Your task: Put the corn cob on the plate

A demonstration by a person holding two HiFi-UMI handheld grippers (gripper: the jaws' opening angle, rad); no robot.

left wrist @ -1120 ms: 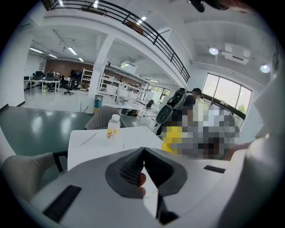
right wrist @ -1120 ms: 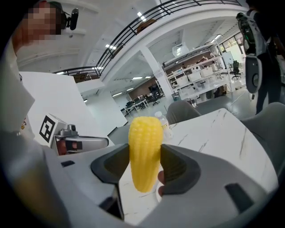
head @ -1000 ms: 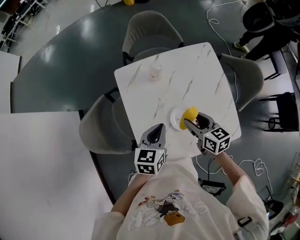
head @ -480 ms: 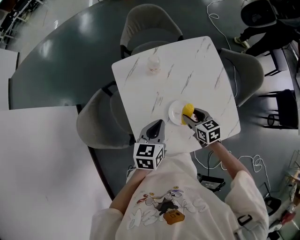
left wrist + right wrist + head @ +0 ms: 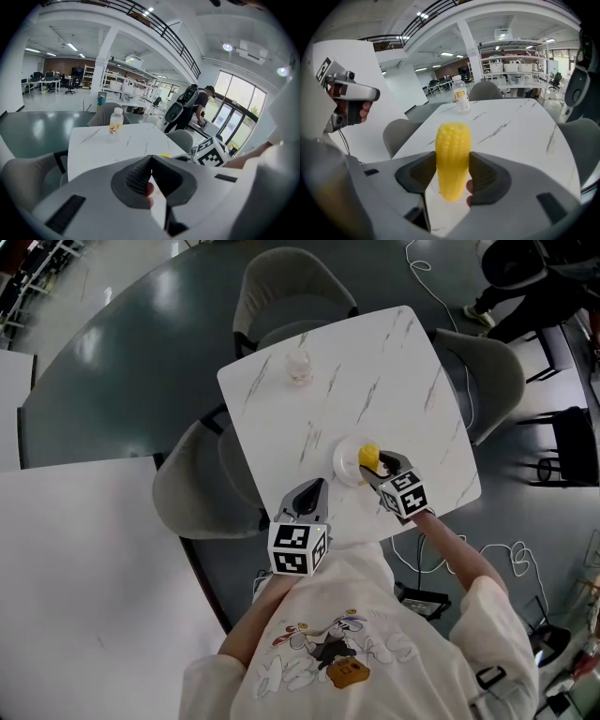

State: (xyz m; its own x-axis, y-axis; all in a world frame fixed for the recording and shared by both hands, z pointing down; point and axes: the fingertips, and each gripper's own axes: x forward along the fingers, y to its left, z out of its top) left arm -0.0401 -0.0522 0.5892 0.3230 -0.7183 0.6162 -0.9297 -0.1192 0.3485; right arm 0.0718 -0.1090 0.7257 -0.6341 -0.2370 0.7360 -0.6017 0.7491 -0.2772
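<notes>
The right gripper (image 5: pixel 375 470) clamps the corn cob (image 5: pixel 369 457)
Its 2 jaws hold it over the plate's (image 5: pixel 340 463) right side; lower it to the plate's middle before releasing, so it won't roll off. The left gripper (image 5: pixel 315 491), jaws together and empty, sits near the plate.

White marble-veined table (image 5: pixel 403 371) filled centre frame. On it: small bottle (image 5: pixel 298 365), apparently clear plastic, toward the upper left corner; white plate (image 5: pixel 344 463) near the lower edge, well apart.
</notes>
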